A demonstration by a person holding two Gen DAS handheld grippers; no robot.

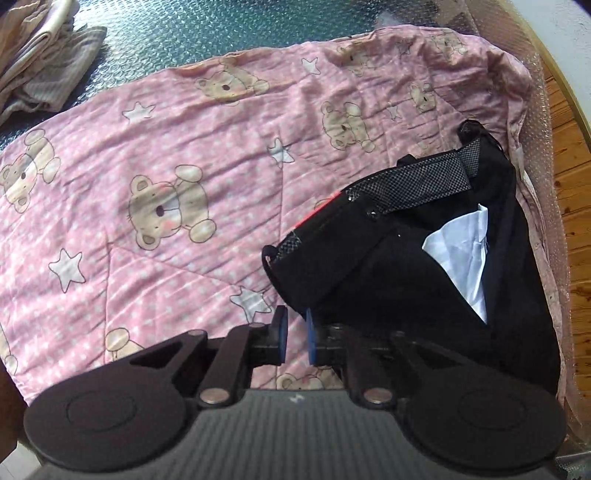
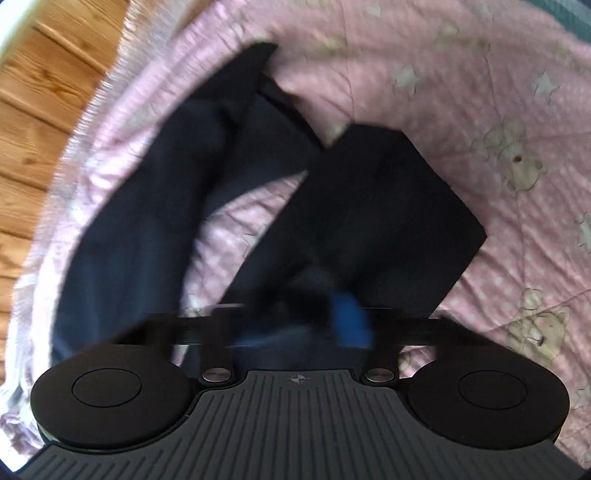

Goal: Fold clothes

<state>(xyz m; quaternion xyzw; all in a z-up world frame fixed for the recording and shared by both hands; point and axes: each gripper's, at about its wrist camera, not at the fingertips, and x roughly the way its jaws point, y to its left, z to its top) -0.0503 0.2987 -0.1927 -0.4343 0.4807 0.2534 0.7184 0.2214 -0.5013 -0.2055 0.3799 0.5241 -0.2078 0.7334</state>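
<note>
Evidently laying-out: the left gripper point(image 1: 294, 334) has its fingers slightly parted and empty beside the black shorts point(image 1: 424, 266), the blurred right gripper point(image 2: 332, 325) is clenched, and next comes flattening the legs on the pink bear quilt point(image 1: 184, 155).

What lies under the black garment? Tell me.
The black garment rests on a pink bear-print quilt, which shows all around it. Whatever sits directly beneath the dark fabric is covered.

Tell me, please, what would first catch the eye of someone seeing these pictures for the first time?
The pink blanket printed with bears and stars fills both views. On its right side in the left wrist view lies a crumpled black garment with mesh lining and white fabric showing. A pile of beige clothes sits at top left on the dark table.
</note>
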